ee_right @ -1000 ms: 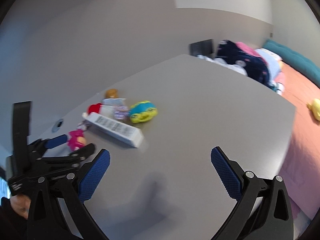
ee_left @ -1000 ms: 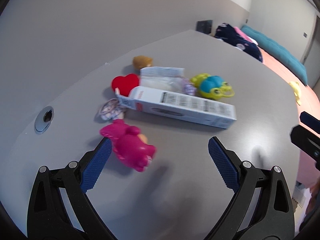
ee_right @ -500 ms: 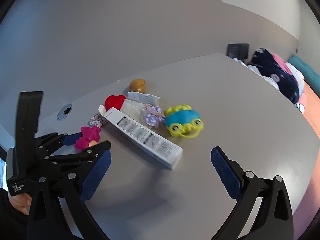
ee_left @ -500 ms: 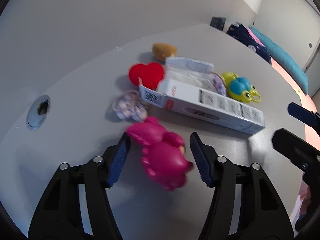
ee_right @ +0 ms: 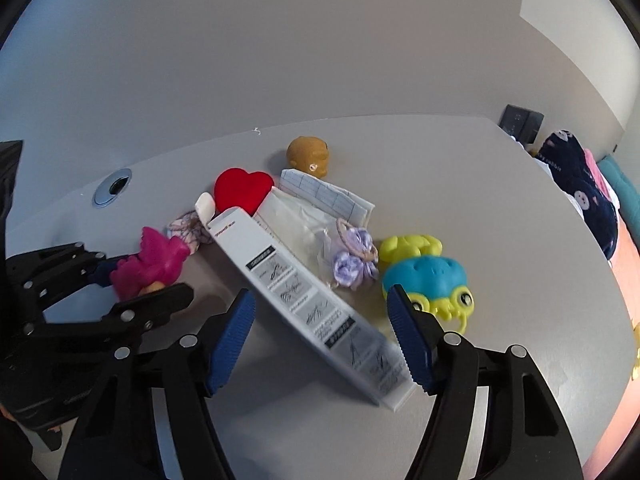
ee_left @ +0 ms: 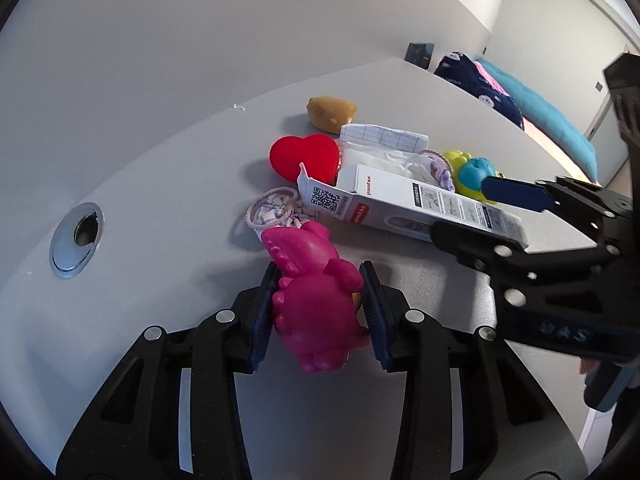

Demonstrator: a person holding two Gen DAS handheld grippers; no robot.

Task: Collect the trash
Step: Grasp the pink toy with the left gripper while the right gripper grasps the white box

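Trash on the table [ee_right: 500, 208] is lying as a white carton [ee_right: 312, 300], its near end sitting between the right gripper's [ee_right: 320, 336] fingers, which have just been closing but are not yet pressing it. Left of them, the left gripper [ee_left: 318, 312] is clamping a pink toy [ee_left: 316, 300], its fingers having just closed in.
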